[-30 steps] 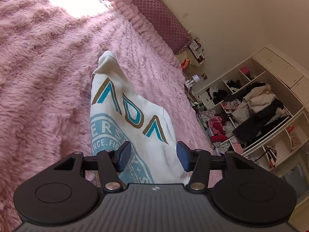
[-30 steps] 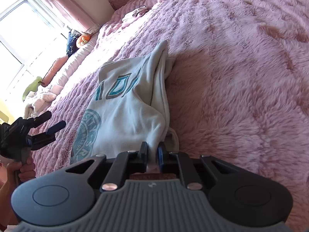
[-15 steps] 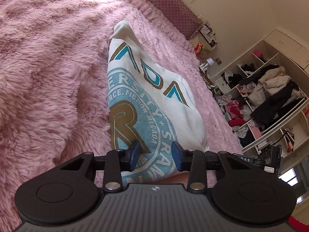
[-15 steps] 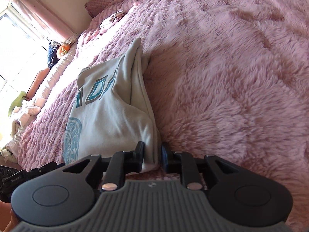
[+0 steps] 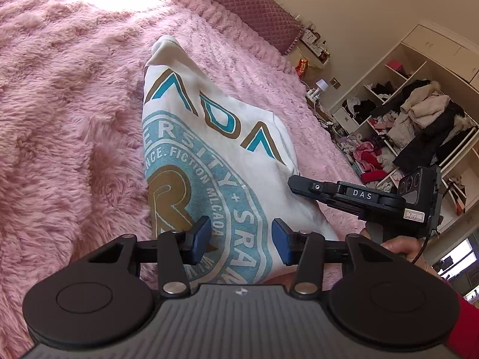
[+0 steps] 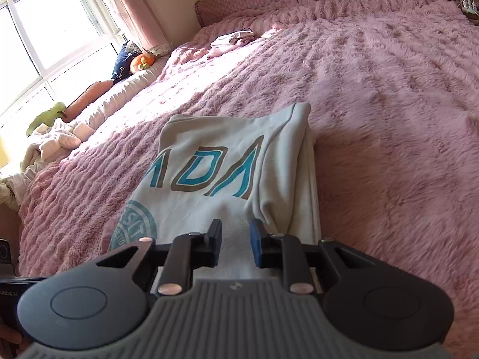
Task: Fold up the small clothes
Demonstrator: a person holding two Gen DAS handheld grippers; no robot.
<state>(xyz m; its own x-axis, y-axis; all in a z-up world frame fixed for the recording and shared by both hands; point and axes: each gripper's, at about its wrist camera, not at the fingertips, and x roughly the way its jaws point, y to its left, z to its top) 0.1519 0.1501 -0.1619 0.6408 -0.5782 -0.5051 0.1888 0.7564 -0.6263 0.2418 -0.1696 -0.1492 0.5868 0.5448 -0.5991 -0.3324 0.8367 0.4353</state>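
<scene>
Garment: white sweatshirt with teal and brown print lies folded on the pink plush bed, near its foot edge, printed side up.

Change, right: half a second ago the right gripper was pinched on the garment's near right edge; now its jaws stand apart with nothing between them, cloth lying flat beneath. Released.

Change, left: left gripper jaws are wider than half a second ago, spread over the circular print, holding nothing. Released.

Garment state: a second ago the cloth hung lifted and draped; now it rests flat, with layers stacked along its right side.

Right gripper, seen from left view: hovers at the garment's right edge, just above the cloth.

Meaning: this fold looks laid down and let go. Judged well along; garment is a narrow rectangle.

Next, likely: one more fold, or smoothing.

Risk: plush bedding may drag the lower layer and skew the edges.
</scene>
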